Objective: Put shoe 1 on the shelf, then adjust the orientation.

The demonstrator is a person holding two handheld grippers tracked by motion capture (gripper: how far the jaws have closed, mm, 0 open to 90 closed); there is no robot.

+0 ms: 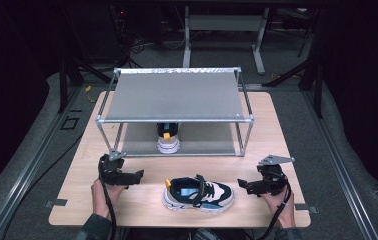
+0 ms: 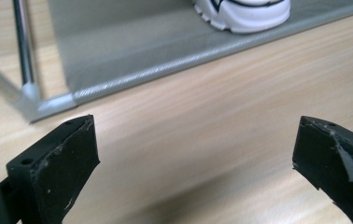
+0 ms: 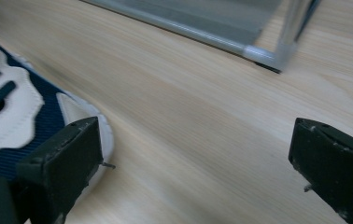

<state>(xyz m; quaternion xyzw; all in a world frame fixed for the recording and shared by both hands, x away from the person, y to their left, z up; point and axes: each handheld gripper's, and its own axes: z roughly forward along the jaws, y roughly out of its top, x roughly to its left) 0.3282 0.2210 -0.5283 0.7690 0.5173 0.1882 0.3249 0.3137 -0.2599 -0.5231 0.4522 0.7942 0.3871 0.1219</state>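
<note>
Here, the left gripper (image 1: 136, 176) is hovering wide open and empty over the bench (image 1: 142, 200), a shoe (image 1: 198, 194) is lying between both grippers, and the right gripper (image 1: 243, 185) is gaping empty too. Far behind, another shoe (image 1: 168, 137) is sitting on the rack's (image 1: 177, 92) lower shelf.

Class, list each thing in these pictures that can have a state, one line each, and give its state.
Left gripper: open, empty, jaws wide apart.
Right gripper: open, empty, beside the shoe's toe.
Shoe on the table: upright on its sole, lying crosswise, not held.
Shoe on the rack's lower shelf: upright, heel toward the person.
Rack: standing, top shelf bare.
</note>
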